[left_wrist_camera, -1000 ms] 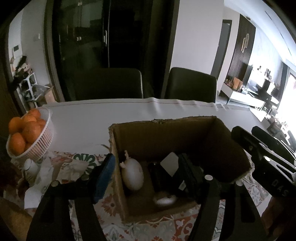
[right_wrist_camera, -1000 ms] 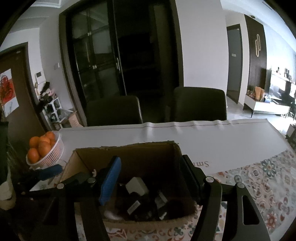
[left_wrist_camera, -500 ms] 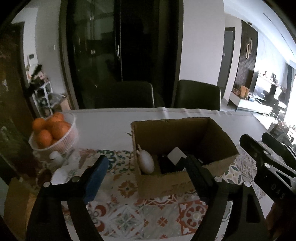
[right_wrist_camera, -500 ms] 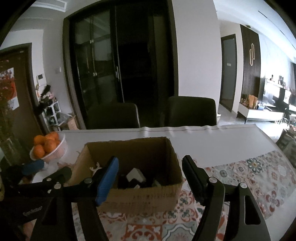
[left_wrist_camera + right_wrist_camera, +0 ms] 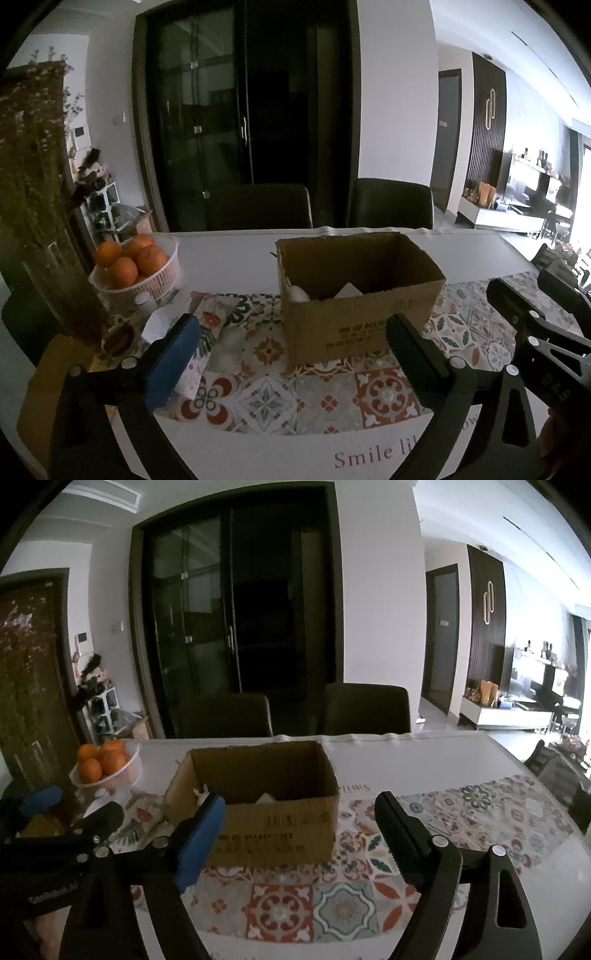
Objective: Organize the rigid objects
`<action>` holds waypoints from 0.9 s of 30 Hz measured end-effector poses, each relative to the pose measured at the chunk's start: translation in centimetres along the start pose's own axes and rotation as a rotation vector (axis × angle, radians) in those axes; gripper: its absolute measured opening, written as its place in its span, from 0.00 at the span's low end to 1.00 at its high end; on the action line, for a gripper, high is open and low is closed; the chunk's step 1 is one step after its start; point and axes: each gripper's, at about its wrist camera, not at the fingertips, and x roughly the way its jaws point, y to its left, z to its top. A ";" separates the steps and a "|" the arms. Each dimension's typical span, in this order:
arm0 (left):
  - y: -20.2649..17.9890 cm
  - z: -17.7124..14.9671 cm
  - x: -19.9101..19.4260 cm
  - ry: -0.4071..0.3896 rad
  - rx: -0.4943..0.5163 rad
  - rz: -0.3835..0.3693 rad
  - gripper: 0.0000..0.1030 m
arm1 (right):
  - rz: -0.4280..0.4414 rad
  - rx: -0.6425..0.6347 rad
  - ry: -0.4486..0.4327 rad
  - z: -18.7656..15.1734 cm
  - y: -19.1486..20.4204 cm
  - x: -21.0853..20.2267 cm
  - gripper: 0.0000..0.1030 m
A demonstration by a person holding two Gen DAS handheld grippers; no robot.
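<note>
An open cardboard box [image 5: 360, 317] stands on the patterned table mat [image 5: 266, 391]; it also shows in the right wrist view [image 5: 273, 830]. Inside it I see the top of a white rounded object [image 5: 297, 293] and a white flat item [image 5: 349, 290]; the rest of the contents is hidden by the box wall. My left gripper [image 5: 291, 354] is open and empty, held in front of the box. My right gripper [image 5: 299, 830] is open and empty, also in front of the box. The left gripper shows at the left of the right wrist view [image 5: 74, 812].
A white basket of oranges [image 5: 136, 271] stands at the table's left, with small white items [image 5: 157, 325] beside it. Two dark chairs [image 5: 258, 210] stand behind the table. A dark wooden cabinet [image 5: 33, 192] is at the far left.
Both grippers have pulled back and up from over the box toward the table's near edge. The box now sits farther away and its contents are mostly hidden.
</note>
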 end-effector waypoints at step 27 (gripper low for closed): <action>-0.9 -6.1 -6.4 -0.079 0.053 0.059 1.00 | -0.018 0.014 0.037 -6.4 -0.7 -6.5 0.92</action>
